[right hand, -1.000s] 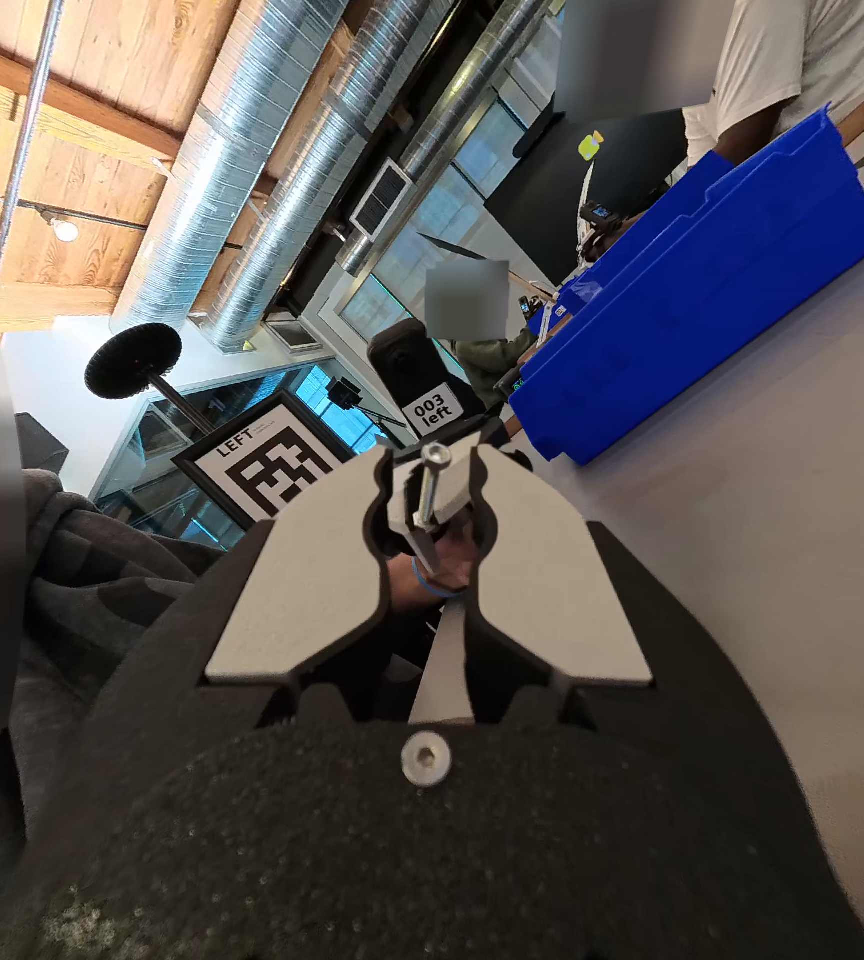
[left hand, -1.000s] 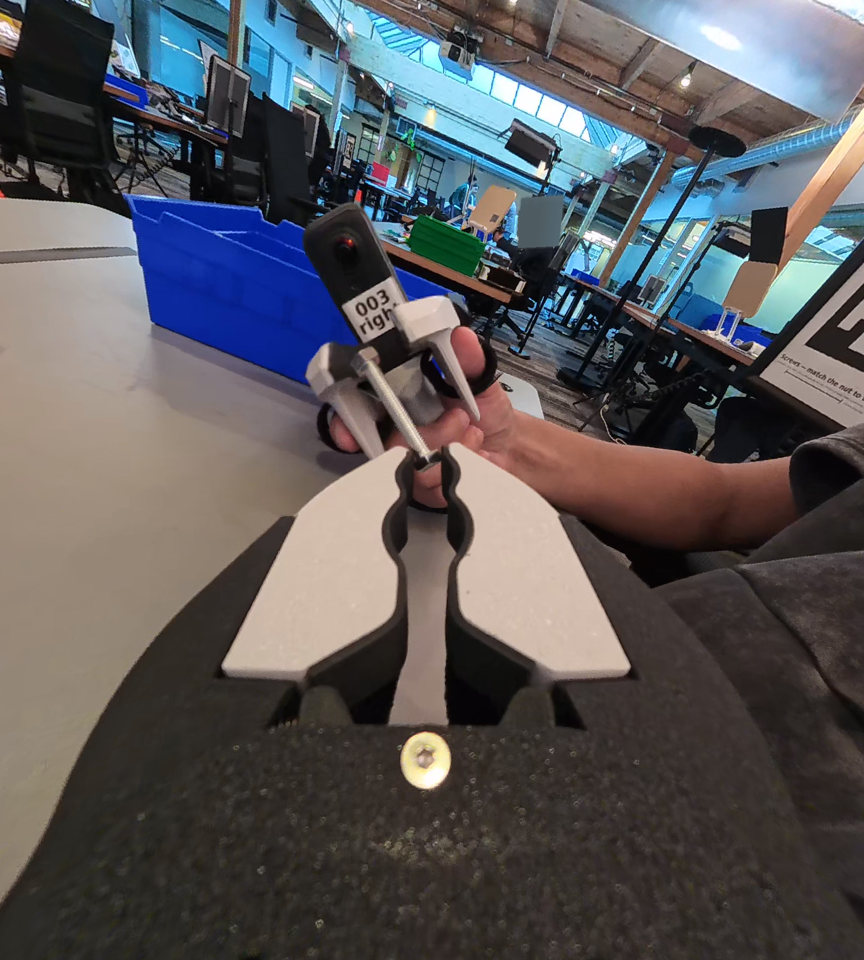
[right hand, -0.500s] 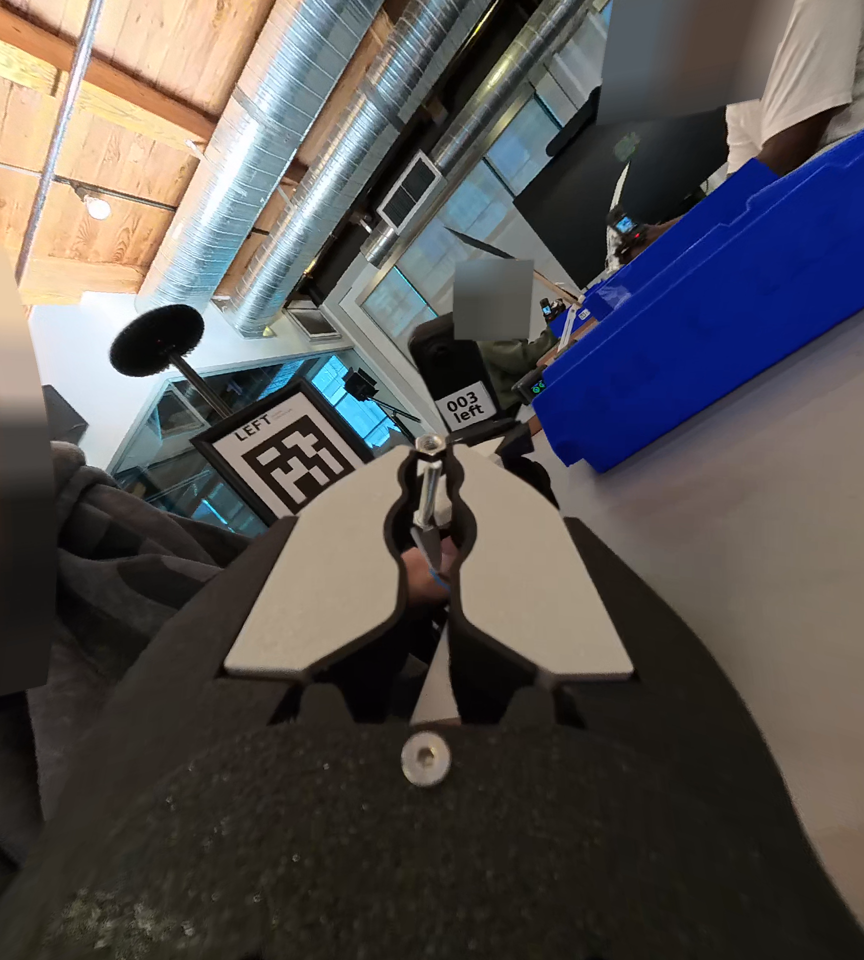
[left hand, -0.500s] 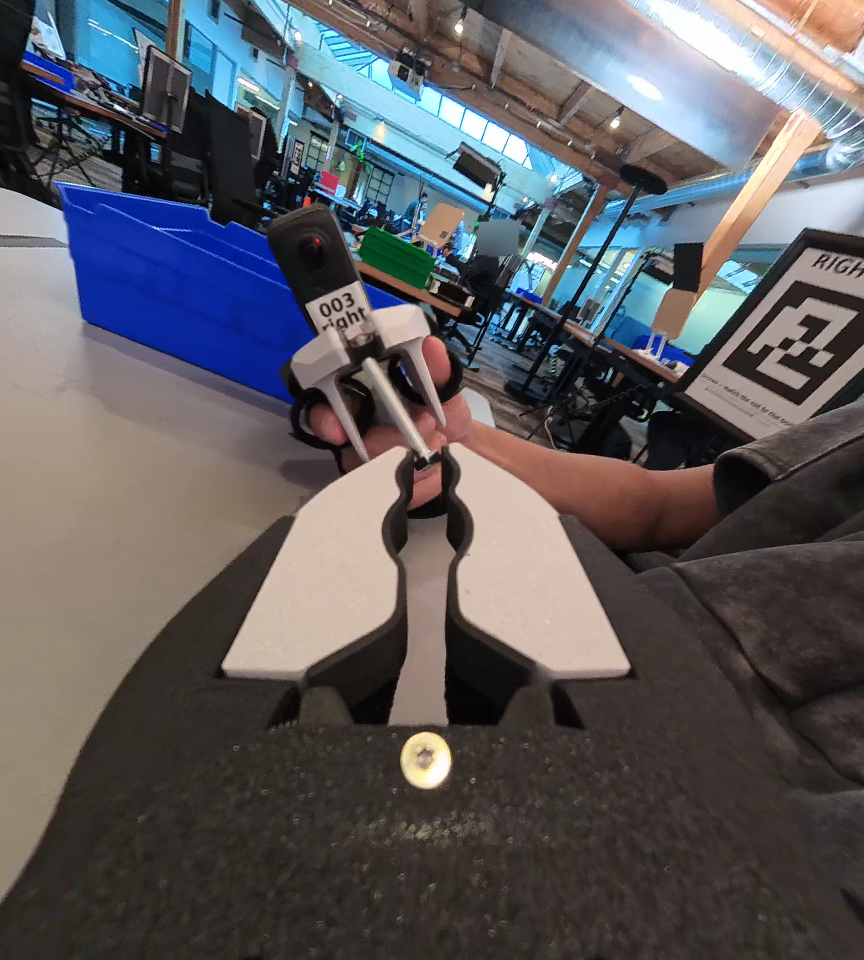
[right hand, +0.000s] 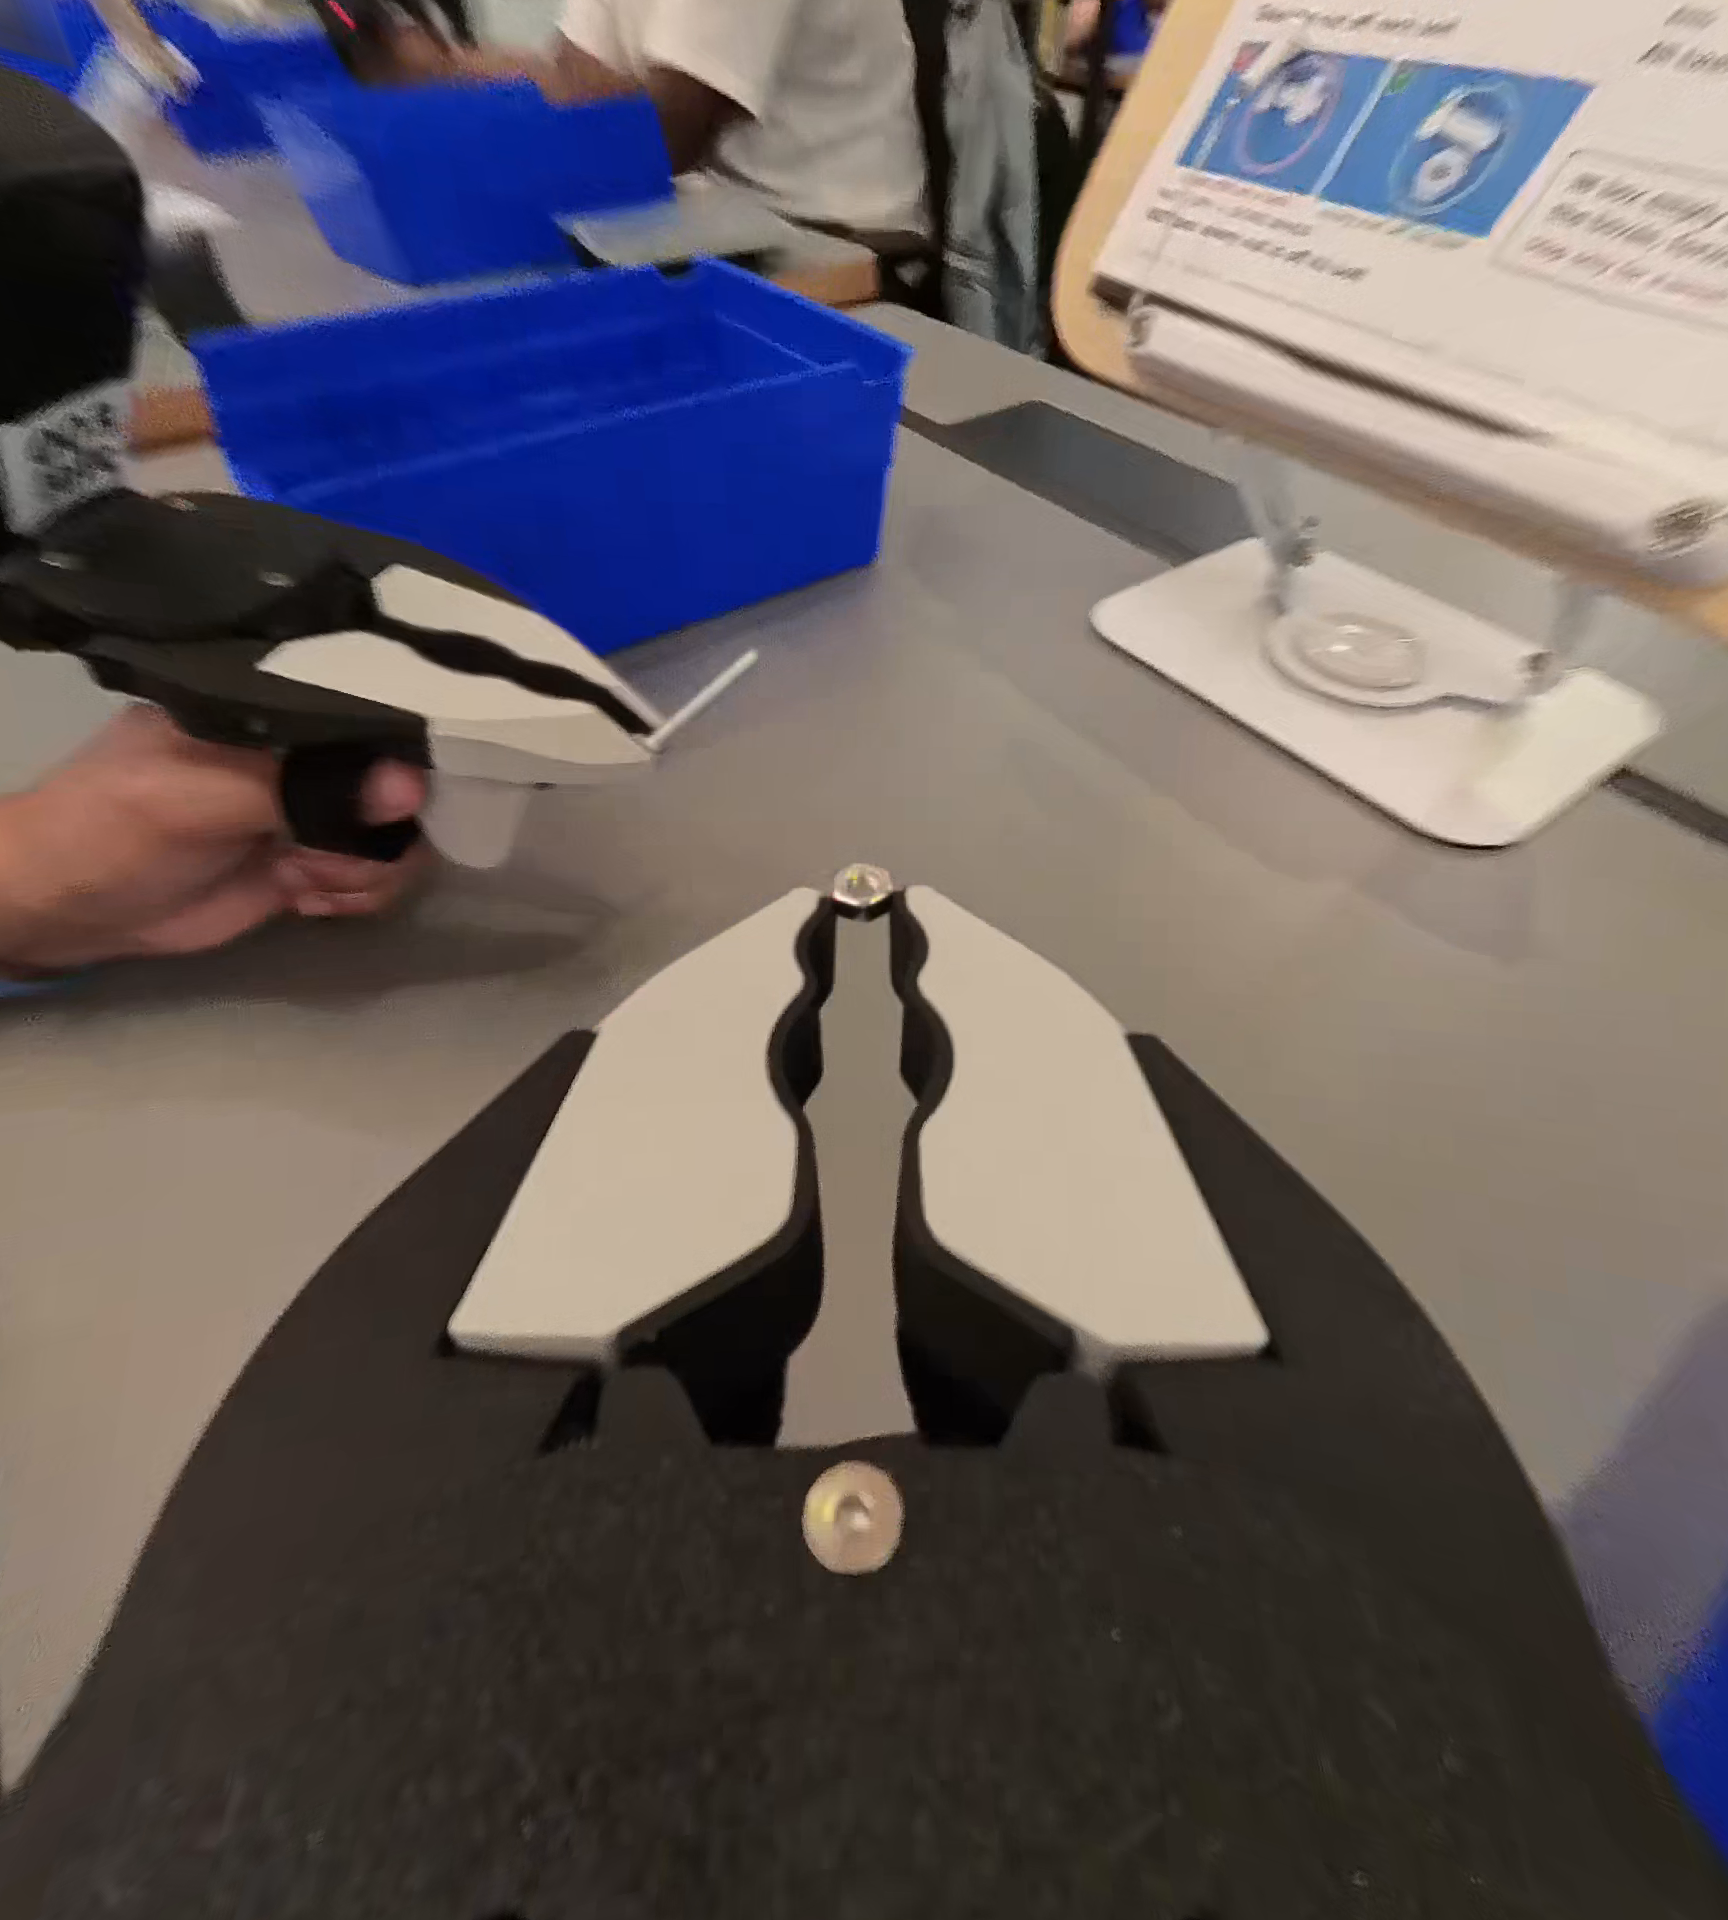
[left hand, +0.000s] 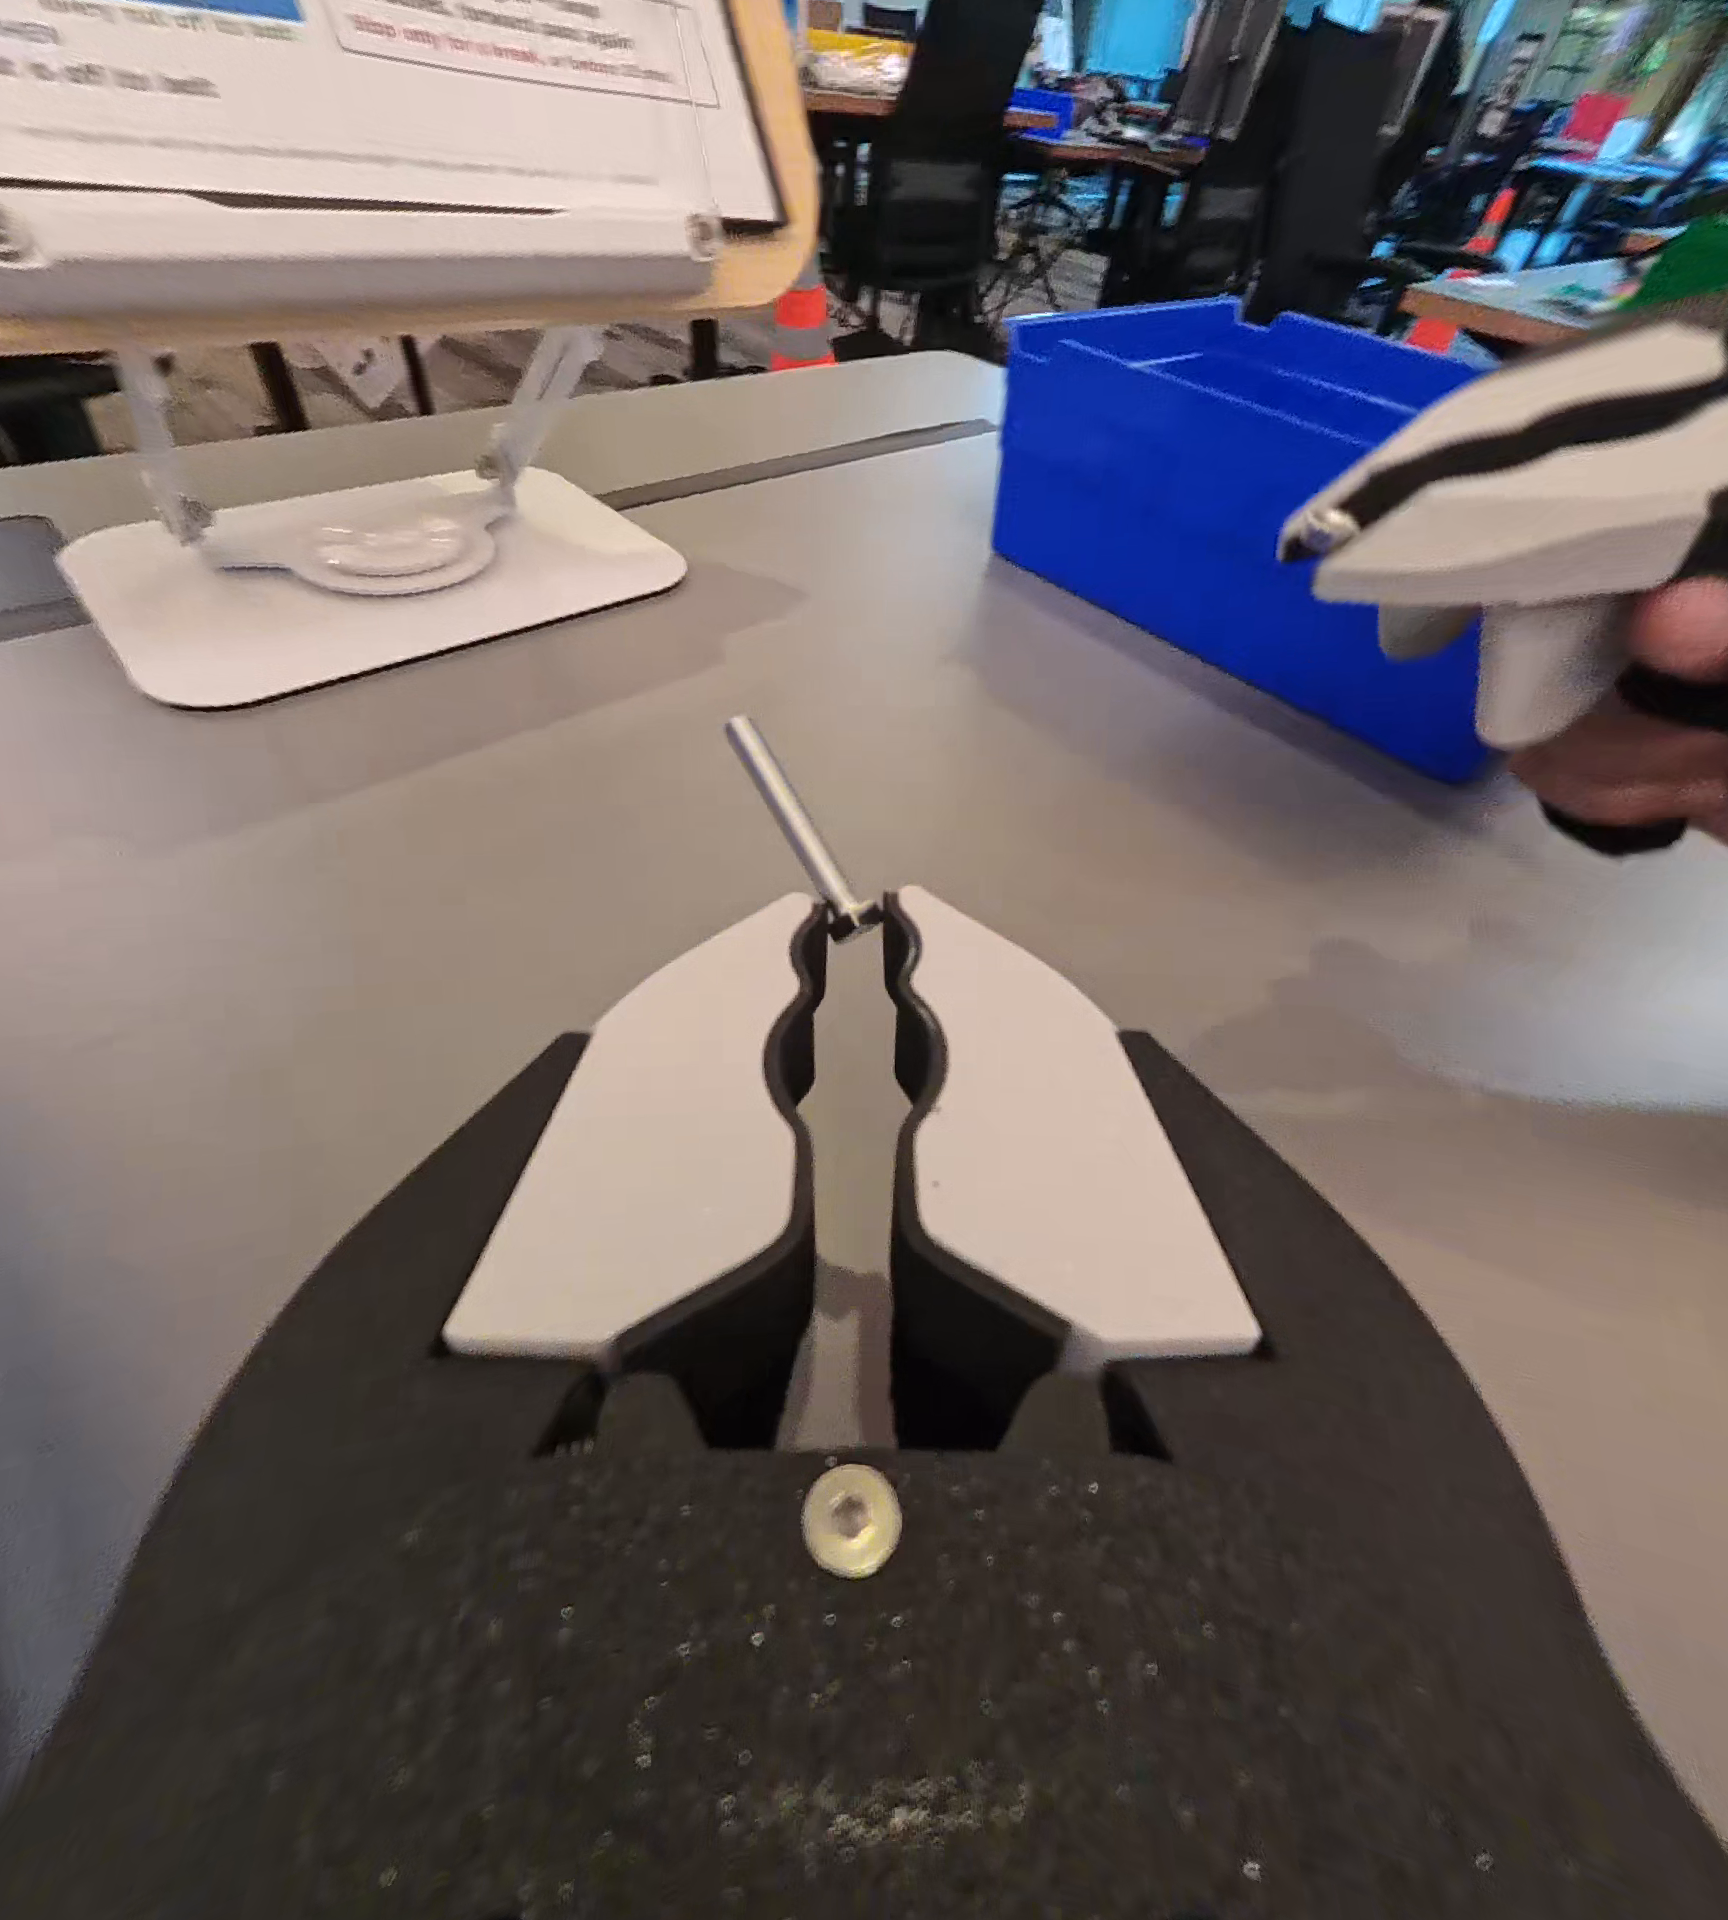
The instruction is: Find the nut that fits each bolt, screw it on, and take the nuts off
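Left gripper clamps the bolt by its head; right gripper pinches the nut, apart. Next, probably set both down.

- In the left wrist view we looked forward along the left gripper, low over the grey table, its fingers filling the lower frame at close range.
- That view faced a white stand ahead left and a blue bin ahead right; the right gripper entered from the right edge.
- In the right wrist view we looked along the right gripper, equally low and near.
- It faced the same bin on the left and the stand on the right; the left gripper showed at left.
- We shared table, bin and stand across both views.
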{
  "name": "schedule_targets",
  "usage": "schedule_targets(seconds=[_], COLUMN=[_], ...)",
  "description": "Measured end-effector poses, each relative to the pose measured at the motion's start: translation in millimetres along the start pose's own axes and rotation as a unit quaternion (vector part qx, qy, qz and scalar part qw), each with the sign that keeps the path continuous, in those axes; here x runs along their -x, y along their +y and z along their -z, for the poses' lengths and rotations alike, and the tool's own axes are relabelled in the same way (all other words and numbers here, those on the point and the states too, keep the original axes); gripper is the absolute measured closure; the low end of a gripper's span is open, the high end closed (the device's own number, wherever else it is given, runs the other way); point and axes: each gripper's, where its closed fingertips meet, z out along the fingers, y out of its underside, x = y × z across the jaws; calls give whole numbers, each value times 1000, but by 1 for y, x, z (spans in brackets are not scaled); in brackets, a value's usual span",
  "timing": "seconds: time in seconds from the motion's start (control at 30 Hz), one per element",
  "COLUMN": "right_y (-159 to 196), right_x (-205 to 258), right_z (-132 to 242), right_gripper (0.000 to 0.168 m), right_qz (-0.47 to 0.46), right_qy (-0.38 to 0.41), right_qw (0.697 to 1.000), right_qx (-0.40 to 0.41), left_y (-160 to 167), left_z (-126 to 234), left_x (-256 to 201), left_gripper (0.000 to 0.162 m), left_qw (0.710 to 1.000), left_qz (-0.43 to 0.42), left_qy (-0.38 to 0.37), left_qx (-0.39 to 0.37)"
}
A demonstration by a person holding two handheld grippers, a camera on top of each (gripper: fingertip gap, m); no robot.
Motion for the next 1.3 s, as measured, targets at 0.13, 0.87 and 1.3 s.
schedule_targets(seconds=[0.13,0.87,1.3], right_y=[-31,194,111], right_x=[-44,-206,-164], right_z=[60,236,172], right_gripper=[158,157,136], right_qz=[50,-61,-21], right_qy=[110,86,103], right_qw=[992,709,893], right_qx=[25,697,438], left_y=[2,5,-5], left_z=[-10,-15,-4], left_x=[-23,-38,-56], left_gripper=[153,152,152], left_qw=[999,997,990], left_qz=[-16,-44,-29], left_qy=[38,65,137], left_qx=[8,19,-23])
